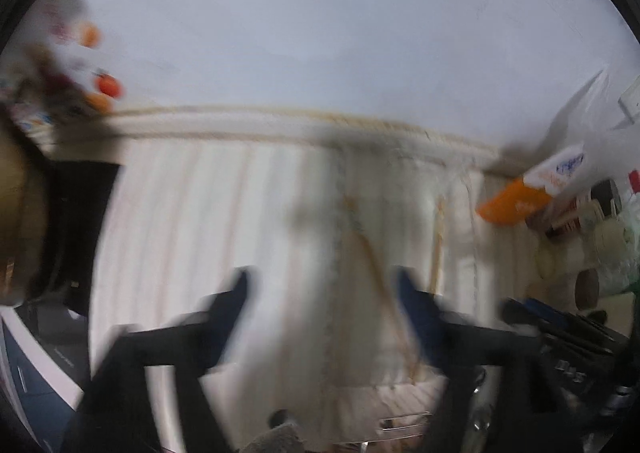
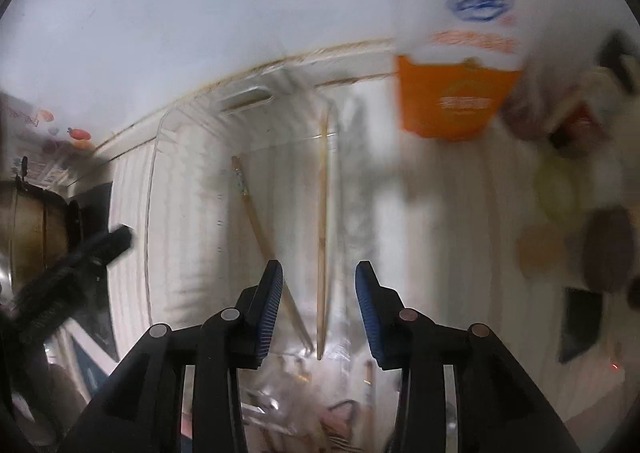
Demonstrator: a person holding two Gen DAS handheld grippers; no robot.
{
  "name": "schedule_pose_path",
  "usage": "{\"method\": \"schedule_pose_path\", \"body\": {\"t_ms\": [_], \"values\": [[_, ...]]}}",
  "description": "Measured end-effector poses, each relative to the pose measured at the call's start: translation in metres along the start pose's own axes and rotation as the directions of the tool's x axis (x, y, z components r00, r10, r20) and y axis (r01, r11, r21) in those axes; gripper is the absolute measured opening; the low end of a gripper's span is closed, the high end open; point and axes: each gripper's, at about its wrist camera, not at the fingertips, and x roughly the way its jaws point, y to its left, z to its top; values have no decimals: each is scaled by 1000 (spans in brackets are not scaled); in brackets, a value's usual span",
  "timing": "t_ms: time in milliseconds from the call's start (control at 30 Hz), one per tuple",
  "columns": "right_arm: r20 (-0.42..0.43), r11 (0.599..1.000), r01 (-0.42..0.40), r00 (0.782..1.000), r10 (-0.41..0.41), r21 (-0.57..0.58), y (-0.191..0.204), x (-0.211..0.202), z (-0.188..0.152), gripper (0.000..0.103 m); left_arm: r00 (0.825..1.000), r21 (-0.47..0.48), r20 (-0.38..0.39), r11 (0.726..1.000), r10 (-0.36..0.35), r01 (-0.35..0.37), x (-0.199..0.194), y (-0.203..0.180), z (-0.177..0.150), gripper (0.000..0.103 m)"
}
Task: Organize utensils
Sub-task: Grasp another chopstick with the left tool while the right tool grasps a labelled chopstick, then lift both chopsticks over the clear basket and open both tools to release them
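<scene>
Both views are blurred by motion. In the right wrist view a clear plastic tray [image 2: 160, 141] lies on a white ribbed cloth and holds two wooden chopsticks [image 2: 322, 221]. My right gripper [image 2: 319, 277] is open and empty, hovering over the near end of the tray. More utensils [image 2: 304, 381] lie blurred below it. In the left wrist view my left gripper [image 1: 322, 285] is open and empty above the same tray, where chopsticks [image 1: 438, 241] show faintly. The left gripper also appears at the left of the right wrist view [image 2: 108, 245].
An orange and white carton [image 2: 452, 93] stands behind the tray to the right; it also shows in the left wrist view [image 1: 520, 201]. Cups and packets [image 1: 592, 221] crowd the right side. A brass-coloured pot [image 2: 28, 229] and a dark surface are at the left.
</scene>
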Motion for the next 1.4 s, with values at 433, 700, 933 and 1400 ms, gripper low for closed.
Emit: {"method": "schedule_pose_path", "body": {"t_ms": [433,700,933,1400], "values": [[44,998,-43,998,41,38,-52,-33,-151,22,990,-9,-135,999,30,-31,-11,31,-159,103],[-100,999,-35,994,38,30,-57,14,-194,14,933,3,-356,998,-53,57,61,-3,-228,50],[-179,1000,13,984,-15,-13,-40,50,-205,14,948,109,-319,994,21,14,69,-20,-219,5],[-190,978,161,964,-185,-135,-43,55,-229,6,945,118,-326,993,35,4,55,23,-226,5]]}}
